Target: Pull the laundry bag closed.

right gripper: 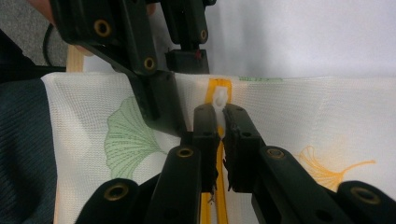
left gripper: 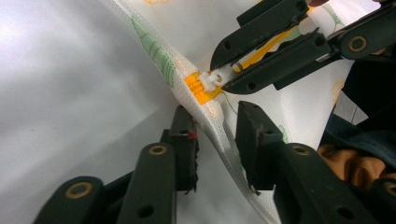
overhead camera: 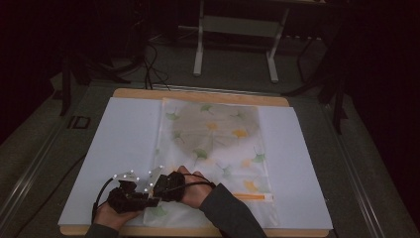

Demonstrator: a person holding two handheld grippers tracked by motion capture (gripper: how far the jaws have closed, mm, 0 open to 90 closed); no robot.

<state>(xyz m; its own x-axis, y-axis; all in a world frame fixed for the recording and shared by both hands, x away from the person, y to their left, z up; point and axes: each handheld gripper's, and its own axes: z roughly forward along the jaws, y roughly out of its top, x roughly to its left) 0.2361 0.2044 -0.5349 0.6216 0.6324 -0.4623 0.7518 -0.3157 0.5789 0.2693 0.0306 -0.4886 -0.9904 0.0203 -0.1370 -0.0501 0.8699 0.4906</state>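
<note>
so the mesh laundry bag (overhead camera: pixel 213 148) lies flat on the white sheet (overhead camera: pixel 124 148), its near corner at the lower left of the high view where both hands meet. the right gripper (right gripper: pixel 219 123) is clenched on the white zipper pull (right gripper: pixel 219 100), with the orange zipper (right gripper: pixel 215 205) running straight down the frame from it. the left gripper (left gripper: pixel 215 133) straddles the bag's seam edge (left gripper: pixel 210 116) just beside the pull, jaws partly parted and not visibly pressing.

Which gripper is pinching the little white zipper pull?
The right gripper: its jaws are shut on the white zipper pull. The left gripper straddles the bag's edge.
</note>
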